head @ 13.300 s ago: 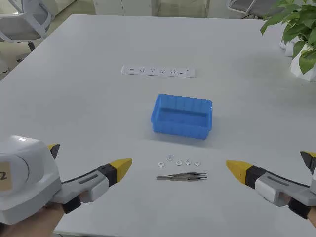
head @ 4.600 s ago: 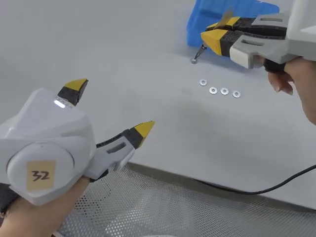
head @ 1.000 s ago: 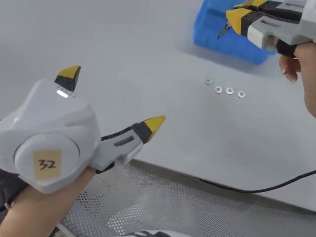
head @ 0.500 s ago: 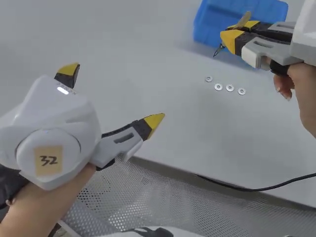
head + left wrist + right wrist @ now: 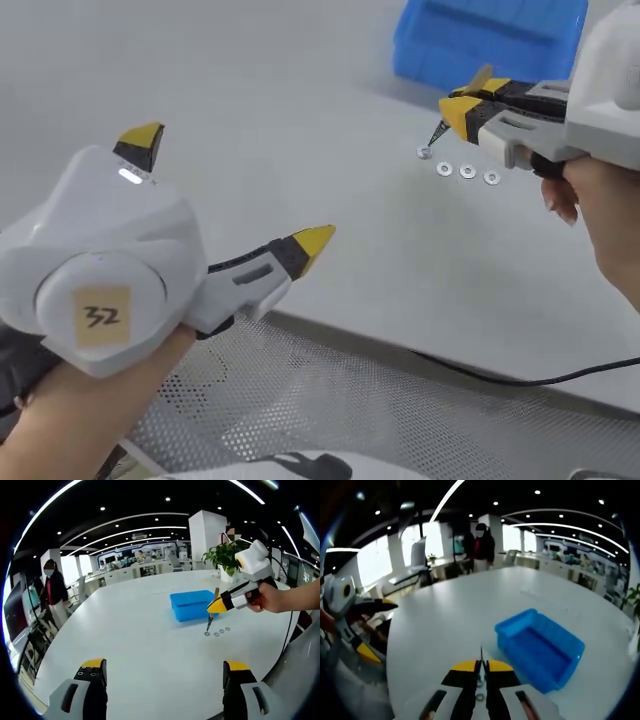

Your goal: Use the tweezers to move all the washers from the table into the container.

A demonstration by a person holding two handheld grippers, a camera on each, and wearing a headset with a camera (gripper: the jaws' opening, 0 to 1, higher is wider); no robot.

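- Four small flat metal washers (image 5: 467, 172): row on white table (image 5: 250, 120), between blue plastic container (image 5: 490, 40) and near edge.
- Right gripper (image 5: 462, 98) clamps slim metal tweezers (image 5: 437, 132); tips at end washer (image 5: 424, 152).
- Probably light, slippery; pinch rim through hole.
- Left gripper (image 5: 228, 190) wide, idle.

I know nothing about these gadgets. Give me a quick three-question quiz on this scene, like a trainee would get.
1. True or false: the left tool is open and holds nothing.
2. How many washers lie in the row on the table?
3. The tweezers held in the right tool have their tips at: A) the washer at one end of the row, B) a middle washer, C) the table's edge.
Key: 1 true; 2 four; 3 A.
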